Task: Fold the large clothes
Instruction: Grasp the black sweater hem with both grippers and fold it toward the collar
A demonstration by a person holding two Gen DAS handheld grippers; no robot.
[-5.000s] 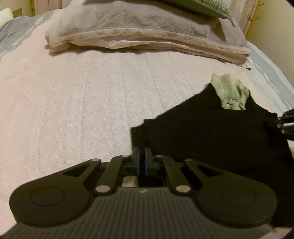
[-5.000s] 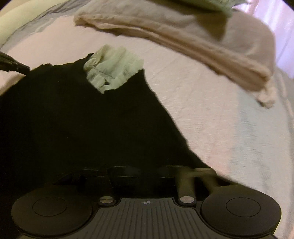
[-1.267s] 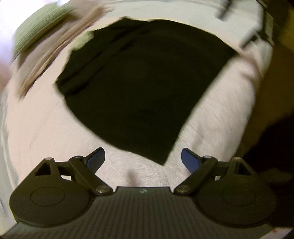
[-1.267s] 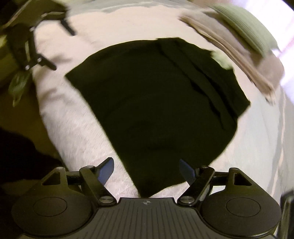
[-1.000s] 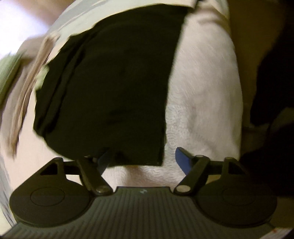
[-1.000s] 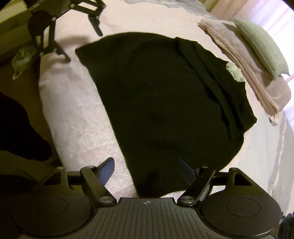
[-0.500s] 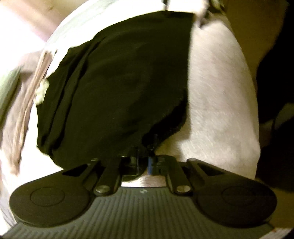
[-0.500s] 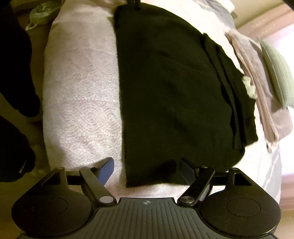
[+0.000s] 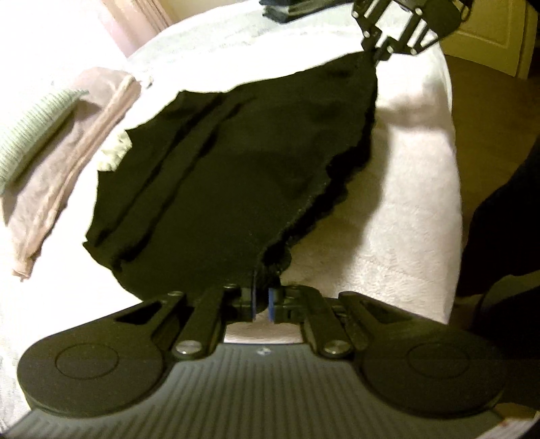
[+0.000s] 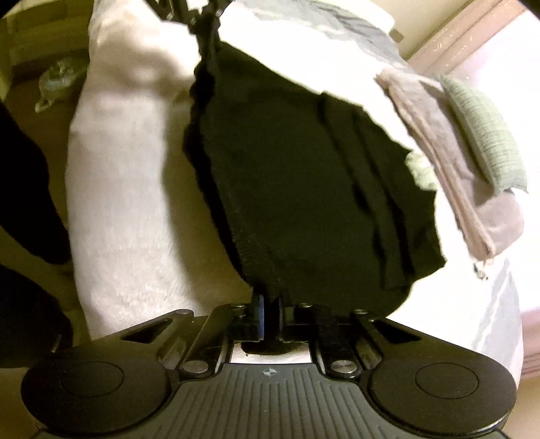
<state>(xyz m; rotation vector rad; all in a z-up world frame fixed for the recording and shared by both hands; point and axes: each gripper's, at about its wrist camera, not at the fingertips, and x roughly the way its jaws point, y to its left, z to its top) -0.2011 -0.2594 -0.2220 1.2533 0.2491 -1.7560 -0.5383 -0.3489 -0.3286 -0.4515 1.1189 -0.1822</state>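
A large black garment [image 9: 236, 162] lies on the pale bed cover [image 9: 411, 216], partly folded, with long creases along its far side. My left gripper [image 9: 260, 300] is shut on one near corner of its hem and holds that corner off the bed. In the right wrist view the same black garment [image 10: 303, 189] spreads ahead, and my right gripper [image 10: 269, 315] is shut on the other hem corner. Each gripper shows in the other's view at the far end of the lifted hem: the right gripper [image 9: 388, 40] and the left gripper [image 10: 199, 20].
A beige folded blanket [image 9: 67, 162] with a green ribbed pillow [image 9: 30, 135] lies beyond the garment. A small pale green cloth [image 9: 114, 153] peeks out at the garment's far edge. The bed's edge [image 10: 111, 202] drops to the floor beside a dark clothed leg [image 10: 23, 209].
Both grippers went from open above the garment's hem to shut on its corners; the right closed last. The hem now lifts off the bed between them.
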